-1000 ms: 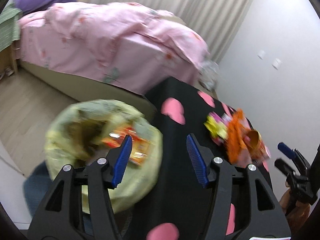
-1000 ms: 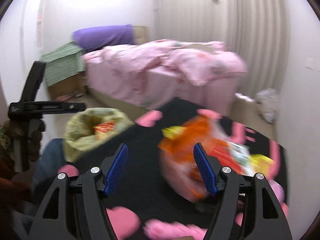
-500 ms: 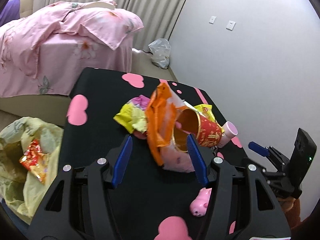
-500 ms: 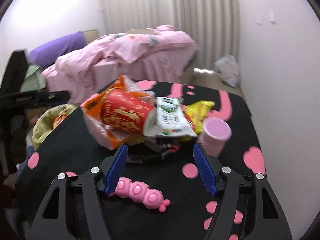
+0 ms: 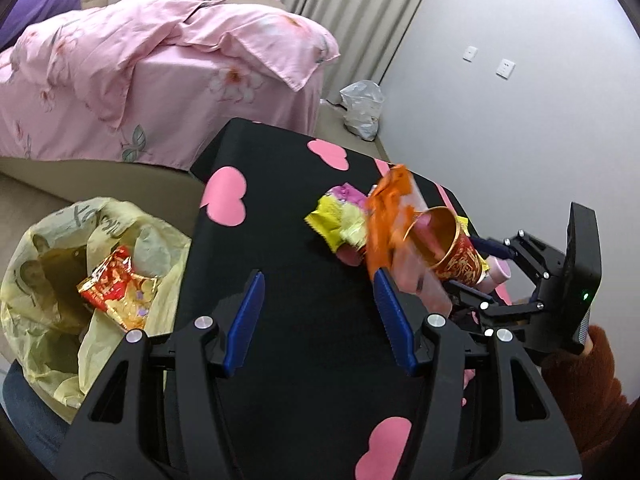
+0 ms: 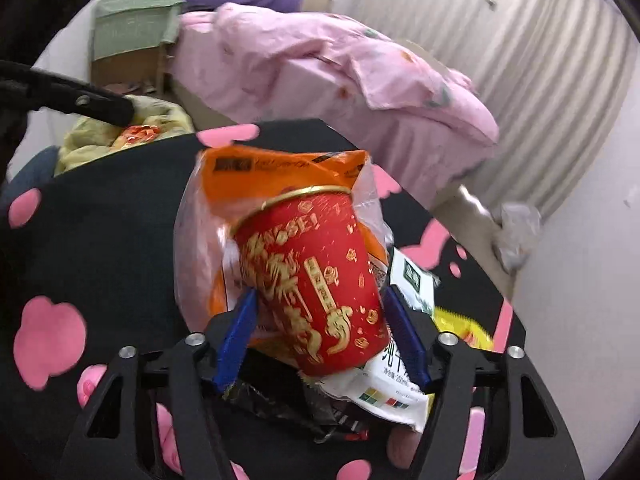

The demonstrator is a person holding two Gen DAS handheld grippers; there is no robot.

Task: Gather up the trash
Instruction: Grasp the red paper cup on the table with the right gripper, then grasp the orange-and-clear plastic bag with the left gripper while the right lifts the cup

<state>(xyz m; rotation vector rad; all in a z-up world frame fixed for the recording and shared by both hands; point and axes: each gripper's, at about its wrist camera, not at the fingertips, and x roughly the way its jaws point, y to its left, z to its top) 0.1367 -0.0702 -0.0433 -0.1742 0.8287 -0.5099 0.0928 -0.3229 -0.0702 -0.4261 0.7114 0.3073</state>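
Now: red paper cup, gold lettering, lies tilted on the heap of trash at the right part of the worktop, its gold rim pushed into the mouth of an orange snack bag. Under it a white drink carton and a yellow wrapper; a dark wrapper lies at the near edge.

Right tool: blue pads either side of the cup's base, close to its wall. Contact not clear; cup wall not dented. Cannot tell if the pinch is made.

Left tool: fingers spread, nothing between them, hanging over bare black cloth with pink hearts.

Yellow trash bag sits off the worktop's left edge, mouth open, one red-gold wrapper inside.

Advice for the step: close gently, low on the cup near its stiff base, since paper crushes. Lift straight so the orange bag slips off the rim, or take both. Left tool could steady the bag's mouth.
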